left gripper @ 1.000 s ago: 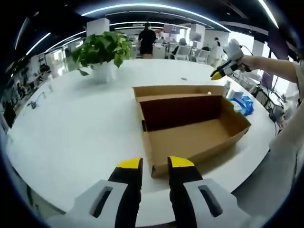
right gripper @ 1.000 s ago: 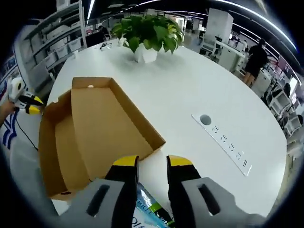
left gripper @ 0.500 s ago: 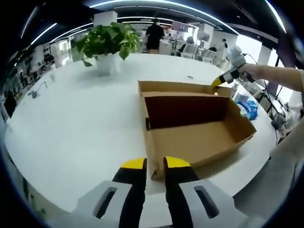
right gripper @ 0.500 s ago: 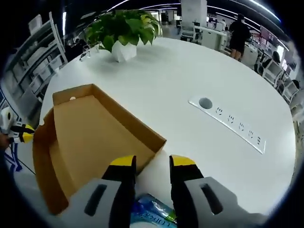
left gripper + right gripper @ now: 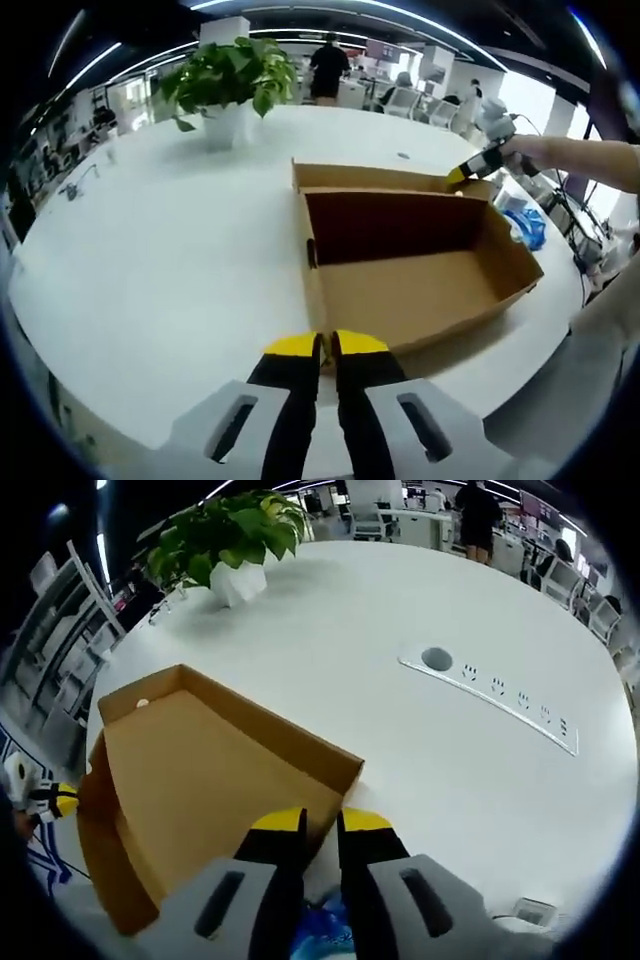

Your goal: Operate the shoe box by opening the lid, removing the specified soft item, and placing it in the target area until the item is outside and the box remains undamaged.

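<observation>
The brown cardboard shoe box [image 5: 420, 290] lies open on the white table [image 5: 160, 260], its inside bare. Its lid [image 5: 200, 780] is folded back flat behind it. My left gripper [image 5: 325, 347] is shut on the box's near corner wall. My right gripper [image 5: 322, 823] is shut on the corner edge of the lid; it also appears as a yellow-tipped right gripper [image 5: 462, 176] held by a person's arm. The left gripper [image 5: 45, 800] sits at the box's far corner. A soft blue packet [image 5: 527, 225] lies on the table outside the box, and under my right gripper as the blue packet [image 5: 325, 932].
A potted green plant [image 5: 228, 82] stands at the back of the table. A socket strip and round cable hole [image 5: 480, 685] are set into the tabletop beside the lid. People, desks and chairs are in the office behind. The table edge runs close under my left gripper.
Both grippers came in toward the box and their jaws closed: the left onto the box's near corner, the right onto the lid's corner edge.
</observation>
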Demonstrator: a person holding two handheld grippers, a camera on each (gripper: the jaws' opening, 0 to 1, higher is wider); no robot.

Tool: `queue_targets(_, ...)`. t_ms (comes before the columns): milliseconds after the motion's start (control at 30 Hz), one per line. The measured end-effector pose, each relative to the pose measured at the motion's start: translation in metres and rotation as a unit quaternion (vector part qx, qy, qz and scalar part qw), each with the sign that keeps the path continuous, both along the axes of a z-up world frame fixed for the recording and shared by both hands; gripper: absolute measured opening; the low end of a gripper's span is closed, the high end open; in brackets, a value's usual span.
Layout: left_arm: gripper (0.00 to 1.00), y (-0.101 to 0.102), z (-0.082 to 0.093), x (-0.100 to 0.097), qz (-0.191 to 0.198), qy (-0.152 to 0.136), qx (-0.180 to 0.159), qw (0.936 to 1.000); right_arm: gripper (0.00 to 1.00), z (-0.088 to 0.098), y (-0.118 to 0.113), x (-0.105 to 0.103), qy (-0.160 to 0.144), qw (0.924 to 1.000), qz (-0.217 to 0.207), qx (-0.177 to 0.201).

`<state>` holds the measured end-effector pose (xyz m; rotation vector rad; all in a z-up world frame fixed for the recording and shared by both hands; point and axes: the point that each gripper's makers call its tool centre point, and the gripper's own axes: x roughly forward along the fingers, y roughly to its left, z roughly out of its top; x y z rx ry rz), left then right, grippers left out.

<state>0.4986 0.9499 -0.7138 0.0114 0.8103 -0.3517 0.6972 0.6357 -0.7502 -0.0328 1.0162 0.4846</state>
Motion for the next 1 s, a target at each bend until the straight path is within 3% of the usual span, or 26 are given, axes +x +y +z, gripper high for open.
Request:
queue_targets(333, 0.02, -0.001, 0.0, 0.0, 0.004, 0.003, -0.005, 1.0, 0.04, 0.021, -0.003, 0.004, -0.029, 0.9993, -0.023, 0.009)
queue_targets(1000, 0.02, -0.002, 0.0, 0.0, 0.004, 0.007, -0.01, 0.9999, 0.01, 0.082, -0.002, -0.003, -0.107, 0.993, -0.039, 0.033)
